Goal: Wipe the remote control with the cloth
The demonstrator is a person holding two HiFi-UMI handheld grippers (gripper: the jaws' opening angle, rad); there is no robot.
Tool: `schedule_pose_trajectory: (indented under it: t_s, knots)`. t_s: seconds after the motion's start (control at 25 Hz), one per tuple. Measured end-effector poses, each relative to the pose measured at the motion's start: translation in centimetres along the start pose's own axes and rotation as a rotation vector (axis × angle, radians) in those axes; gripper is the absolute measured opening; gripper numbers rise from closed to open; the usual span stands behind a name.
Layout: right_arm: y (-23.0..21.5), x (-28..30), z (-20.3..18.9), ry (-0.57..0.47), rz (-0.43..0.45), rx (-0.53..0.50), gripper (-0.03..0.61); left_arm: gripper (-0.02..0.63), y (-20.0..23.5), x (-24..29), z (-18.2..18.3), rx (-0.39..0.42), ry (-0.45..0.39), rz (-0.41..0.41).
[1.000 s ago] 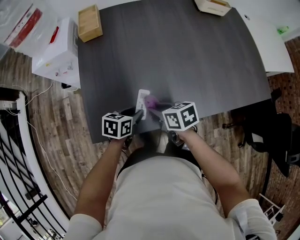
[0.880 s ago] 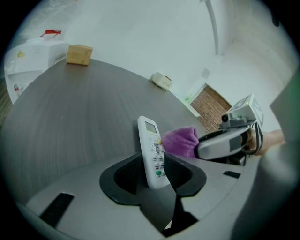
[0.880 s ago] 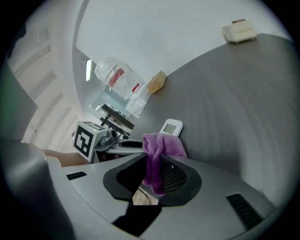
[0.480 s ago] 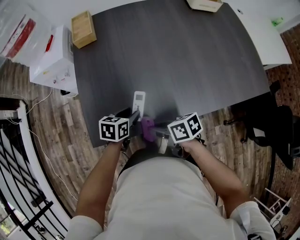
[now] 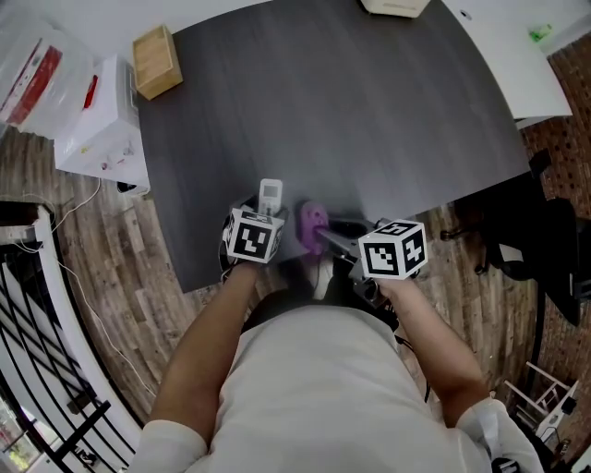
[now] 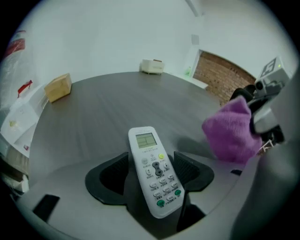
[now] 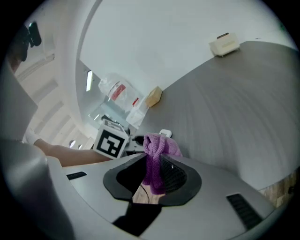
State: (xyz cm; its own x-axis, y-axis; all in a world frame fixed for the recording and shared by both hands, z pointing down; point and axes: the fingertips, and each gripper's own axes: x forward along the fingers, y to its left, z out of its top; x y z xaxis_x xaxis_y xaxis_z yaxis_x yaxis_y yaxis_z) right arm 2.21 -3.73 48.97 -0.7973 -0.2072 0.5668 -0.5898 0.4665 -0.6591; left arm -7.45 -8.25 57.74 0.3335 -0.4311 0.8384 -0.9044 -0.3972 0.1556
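On the table's (image 5: 369,111) far left corner sits a wooden box (image 5: 153,62), at its far edge a beige box (image 5: 395,6); a white carton (image 5: 97,129) stands left of it.

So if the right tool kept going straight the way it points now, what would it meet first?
Most likely the remote control, whose white end shows just beyond the purple cloth pinched in the right tool. Depth is unclear from here, so treat that as a best guess.
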Motion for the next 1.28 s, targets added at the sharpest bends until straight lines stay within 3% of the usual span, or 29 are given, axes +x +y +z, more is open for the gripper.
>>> schedule_pose_trajectory:
  t_s: [0.12, 0.36, 0.64, 0.84, 0.92, 1.04, 1.28]
  knots:
    - [-1.4, -1.8, 2.0, -0.054, -0.042, 0.006, 0.095, 0.287, 0.2, 0.5, -0.4, 0.016, 0.035, 0.056]
    - [-3.4, -4.3, 4.8, -0.136, -0.090, 0.017, 0.095, 0.287, 0.3, 0.3, 0.2, 0.084, 0.011, 0.099]
    - [-4.7, -9.8, 6.0, -0.192, -0.144, -0.025, 0.095, 0.287, 0.3, 0.5, 0.6, 0.097, 0.017, 0.082]
    - [-10.9, -19.0, 4.3, -0.185, -0.389, -0.067, 0.095, 0.287, 0.4, 0.7, 0.4, 0.095, 0.018, 0.079]
    - [-12.4, -20.6, 3.2, -0.180, -0.442, -0.050, 0.094, 0.285, 0.3, 0.7, 0.5, 0.100, 0.012, 0.078]
    - [-10.8, -18.2, 3.1, -0.197, -0.364, -0.058, 0.095, 0.285, 0.1, 0.8, 0.5, 0.102, -0.002, 0.058]
    - [-4.6, -8.7, 4.9, -0.173, -0.167, -0.196, 0.095, 0.244, -0.3, 0.8, 0.4, 0.099, -0.032, 0.012]
